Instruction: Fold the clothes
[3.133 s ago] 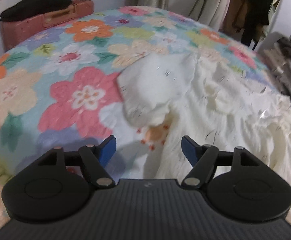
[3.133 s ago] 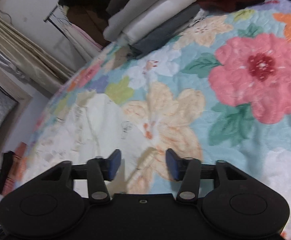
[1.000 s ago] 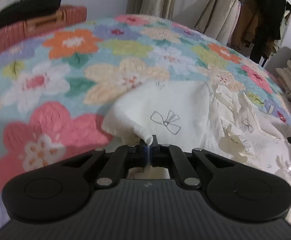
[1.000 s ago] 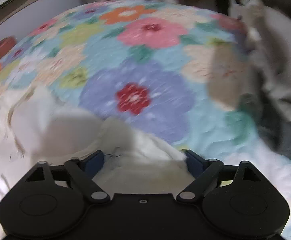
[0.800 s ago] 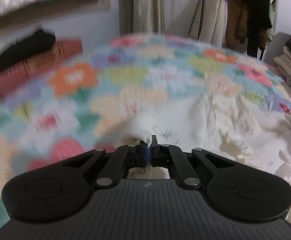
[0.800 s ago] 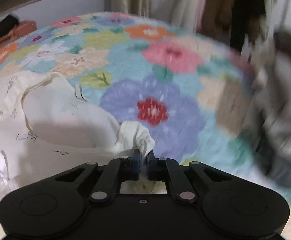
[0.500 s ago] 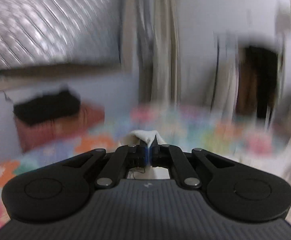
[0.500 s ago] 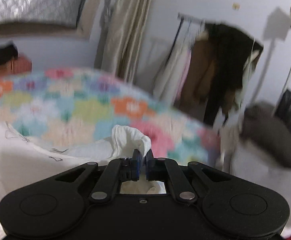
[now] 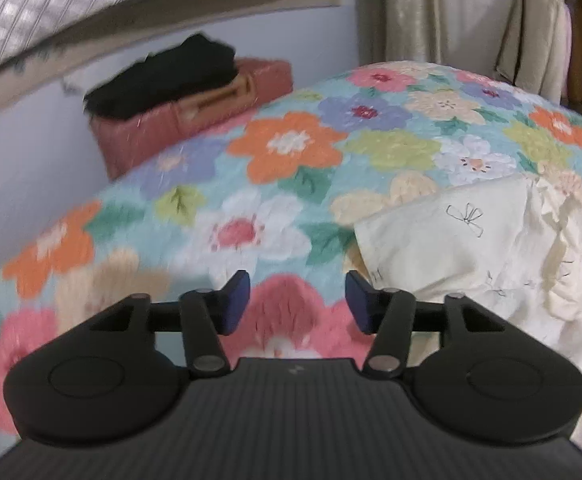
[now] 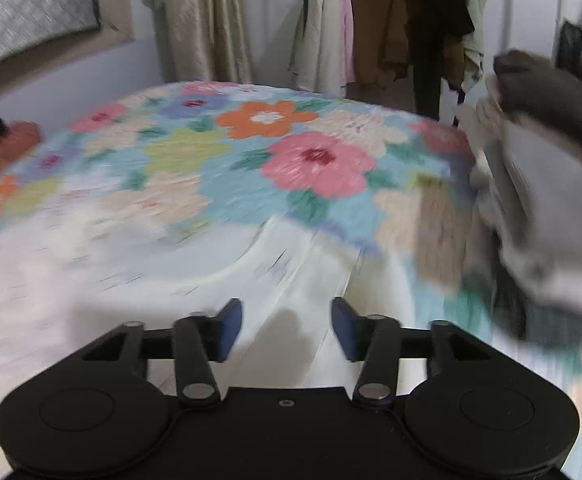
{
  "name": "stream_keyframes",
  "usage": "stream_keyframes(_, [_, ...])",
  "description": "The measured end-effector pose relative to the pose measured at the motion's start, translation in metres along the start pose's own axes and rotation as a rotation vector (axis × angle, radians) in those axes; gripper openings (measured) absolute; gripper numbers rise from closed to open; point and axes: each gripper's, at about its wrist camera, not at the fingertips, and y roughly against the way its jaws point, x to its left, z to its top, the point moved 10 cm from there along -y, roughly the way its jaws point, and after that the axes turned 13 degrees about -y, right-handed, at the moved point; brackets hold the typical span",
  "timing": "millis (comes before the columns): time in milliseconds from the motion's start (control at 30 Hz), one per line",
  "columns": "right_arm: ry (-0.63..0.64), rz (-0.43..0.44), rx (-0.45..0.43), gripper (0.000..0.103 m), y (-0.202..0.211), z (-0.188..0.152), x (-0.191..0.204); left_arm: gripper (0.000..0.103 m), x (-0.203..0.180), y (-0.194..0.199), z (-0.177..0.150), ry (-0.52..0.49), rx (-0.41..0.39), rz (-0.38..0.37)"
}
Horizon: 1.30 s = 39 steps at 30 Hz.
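The cream garment with small bow prints point(image 9: 471, 248) lies spread on the bed's floral quilt point(image 9: 291, 148), one flat panel squared off toward the left gripper point(image 9: 297, 301) and ruffled fabric bunched beyond it. In the right wrist view the same pale cloth point(image 10: 171, 280) runs under the right gripper point(image 10: 287, 330), though blur hides its folds. Both sets of jaws are opening, with nothing pinched between them. A stack of folded grey and dark clothes point(image 10: 543, 200) sits at the bed's right edge, so earlier pieces look finished. This garment appears laid out at best; its folds seem mostly left to make.
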Motion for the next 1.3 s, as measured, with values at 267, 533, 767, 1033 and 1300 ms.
stream_keyframes(267, [-0.161,0.226,0.076,0.075,0.145,-0.114,-0.01,0.058,-0.056,0.051,-0.056,-0.316,0.126,-0.103])
stream_keyframes(533, [-0.145,0.206,0.192,0.08,0.242,-0.169,-0.046,0.073,-0.036,0.145,-0.126,-0.494,0.101,-0.129])
stream_keyframes(767, [-0.262,0.167,0.303,0.083,0.264,-0.239,-0.081,0.079,0.025,0.17,-0.168,-0.374,0.214,-0.169])
stream_keyframes(1033, [-0.187,0.143,0.453,0.083,0.23,-0.316,-0.058,0.084,0.054,0.152,-0.207,-0.257,0.299,-0.258])
stream_keyframes(1300, [-0.215,0.227,0.473,0.025,0.214,-0.322,-0.031,0.047,0.006,0.126,-0.229,-0.299,0.369,-0.389])
